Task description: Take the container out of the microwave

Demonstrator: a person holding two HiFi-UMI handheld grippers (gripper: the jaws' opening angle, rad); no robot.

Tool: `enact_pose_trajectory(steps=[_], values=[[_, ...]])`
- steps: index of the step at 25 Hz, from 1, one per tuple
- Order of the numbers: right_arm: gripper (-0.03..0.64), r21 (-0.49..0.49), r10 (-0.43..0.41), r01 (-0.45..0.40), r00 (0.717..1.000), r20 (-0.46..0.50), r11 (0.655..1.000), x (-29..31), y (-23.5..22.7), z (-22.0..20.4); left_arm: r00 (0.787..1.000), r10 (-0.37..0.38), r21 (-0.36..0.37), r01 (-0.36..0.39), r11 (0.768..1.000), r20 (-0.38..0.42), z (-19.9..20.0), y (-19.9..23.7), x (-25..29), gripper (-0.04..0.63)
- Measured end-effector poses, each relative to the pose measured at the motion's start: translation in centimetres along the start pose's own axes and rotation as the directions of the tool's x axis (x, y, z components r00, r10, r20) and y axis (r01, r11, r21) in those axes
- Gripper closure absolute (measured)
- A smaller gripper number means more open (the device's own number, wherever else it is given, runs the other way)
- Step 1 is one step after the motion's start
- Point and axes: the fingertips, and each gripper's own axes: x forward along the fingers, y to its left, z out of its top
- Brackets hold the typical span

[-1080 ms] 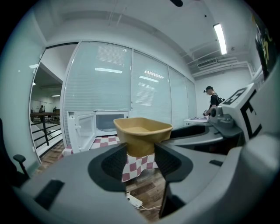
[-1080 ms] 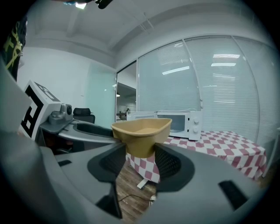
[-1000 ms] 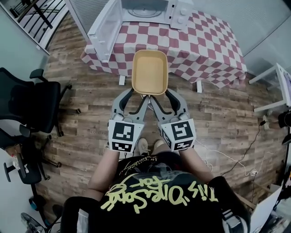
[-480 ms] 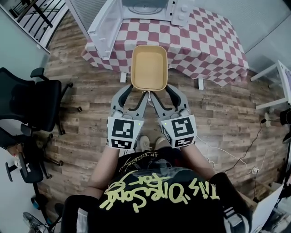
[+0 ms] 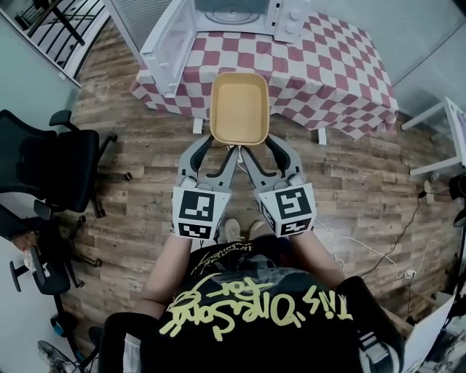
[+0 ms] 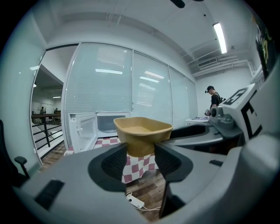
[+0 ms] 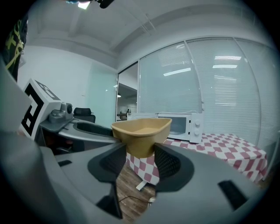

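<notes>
Left tongs and right tongs each pinch the tan container at its near end, so hold it level and move it slowly toward the checkered worktop.

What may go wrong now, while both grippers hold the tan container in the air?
1. The left gripper and right gripper clamp the tan rectangular container only at its near end. It hangs above the wooden floor, so it may tilt, slip and fall.
2. The open door of the white microwave stands out on the left; a swing that way may strike it.
</notes>
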Motion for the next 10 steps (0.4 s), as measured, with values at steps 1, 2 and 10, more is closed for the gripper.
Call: enact_pose_trajectory(steps=[1,2,10], values=[[0.411,-0.002,0.0,0.0,1.0,0.001,1.0,0.03,0.0,0.05,1.0,-0.001,0.0,0.001,1.0,0.0,0.03,0.03,0.01,0.394],[0.413,-0.003,-0.001,0.001,1.0,0.002,1.0,0.05,0.0,0.1,1.0,0.0,0.0,0.0,1.0,0.001,0.08,0.06,0.02,0.394],[0.413,-0.001,-0.005,0.005,1.0,0.007,1.0,0.02,-0.26,0.33,1.0,0.0,0.004,0.0,1.0,0.004,0.39,-0.02,0.21,0.394]])
